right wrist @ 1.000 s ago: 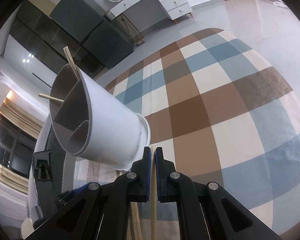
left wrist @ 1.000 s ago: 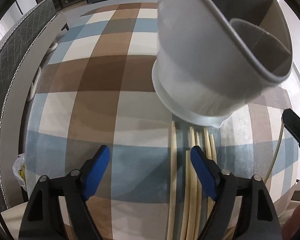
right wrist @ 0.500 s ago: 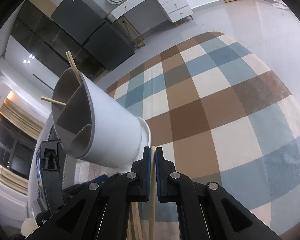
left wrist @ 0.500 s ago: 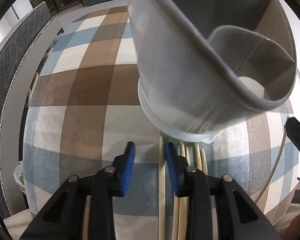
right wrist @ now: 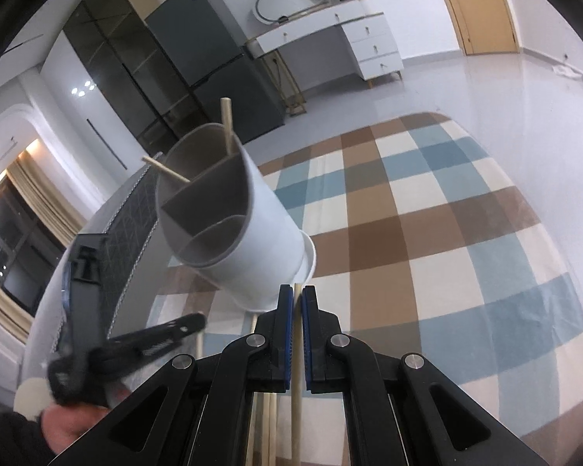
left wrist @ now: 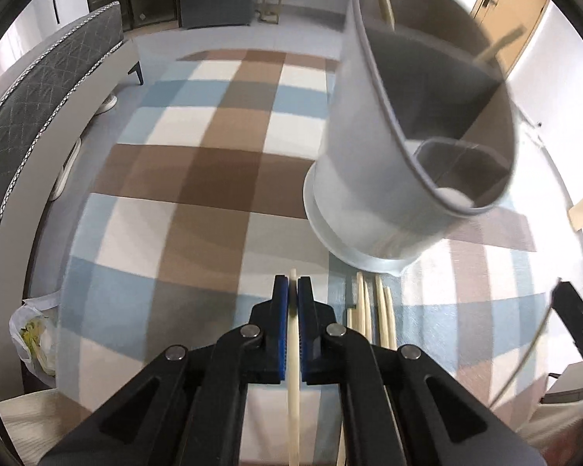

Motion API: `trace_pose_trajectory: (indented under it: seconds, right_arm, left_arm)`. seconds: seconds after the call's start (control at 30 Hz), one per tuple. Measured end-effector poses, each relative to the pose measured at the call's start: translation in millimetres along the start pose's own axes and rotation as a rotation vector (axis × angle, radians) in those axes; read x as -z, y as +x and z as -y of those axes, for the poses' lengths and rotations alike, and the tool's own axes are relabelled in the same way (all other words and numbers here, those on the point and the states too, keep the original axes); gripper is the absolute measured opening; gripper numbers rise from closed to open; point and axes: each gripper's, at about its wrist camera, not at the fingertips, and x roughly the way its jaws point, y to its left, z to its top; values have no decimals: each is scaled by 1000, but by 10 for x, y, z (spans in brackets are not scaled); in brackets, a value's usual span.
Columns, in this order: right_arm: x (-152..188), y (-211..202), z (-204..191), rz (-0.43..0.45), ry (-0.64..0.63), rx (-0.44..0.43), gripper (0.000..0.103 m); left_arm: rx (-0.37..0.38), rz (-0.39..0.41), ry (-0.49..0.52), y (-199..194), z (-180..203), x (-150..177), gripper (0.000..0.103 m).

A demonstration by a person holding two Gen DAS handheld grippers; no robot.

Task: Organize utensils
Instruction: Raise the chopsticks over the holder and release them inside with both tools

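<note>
A white utensil holder [left wrist: 369,178] with grey inner compartments stands on the checked rug, and two chopsticks [right wrist: 226,124] stick out of its far compartment. Just in front of its base, my left gripper [left wrist: 292,285] is closing, its pads pressing on a pale chopstick [left wrist: 293,349]. Several more chopsticks [left wrist: 369,310] lie on the rug to its right. In the right wrist view, my right gripper [right wrist: 296,295] is shut on a wooden chopstick [right wrist: 296,388] near the holder [right wrist: 245,240]. The left gripper [right wrist: 147,339] shows there blurred at the lower left, in a hand.
The blue, brown and cream checked rug [right wrist: 427,233] spreads ahead and to the right. A grey quilted sofa [left wrist: 39,89] borders it on the left, with a plastic bag [left wrist: 35,334] beside it. A dark fridge [right wrist: 213,70] and a white desk [right wrist: 349,31] stand by the far wall.
The left jaws went from wide open to shut on one chopstick and lifted it. Both grippers rose, so the holder looks smaller. The right grip is unchanged.
</note>
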Motion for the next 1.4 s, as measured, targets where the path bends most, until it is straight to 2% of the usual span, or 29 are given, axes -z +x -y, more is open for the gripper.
trace_pose_trajectory:
  seconds: [0.27,0.33,0.53,0.9,1.13,1.4]
  right_arm:
    - [-6,-305,-120,85,-28,8,4]
    - [14,-348,-185,94,-54,11,4]
    - [63,-437,-331,120,-112,25,4]
    - [-34,-660,-384,182,-117,13,4]
    - [-278,-819,-443,244,-130,-3,4]
    - [-775,-969,-656,338,-187,-31,4]
  left_arm:
    - [64,72,1,-481,68,132,0]
    - [89,87,13,-479,0,36,0]
    - [119,115,65,-556,-23,12,0]
    - [157,148,84,-826,-9,1,0]
    - [193,215,128,-1192,66,-163,0]
    - [264,305,142,-1697,190,-585,0]
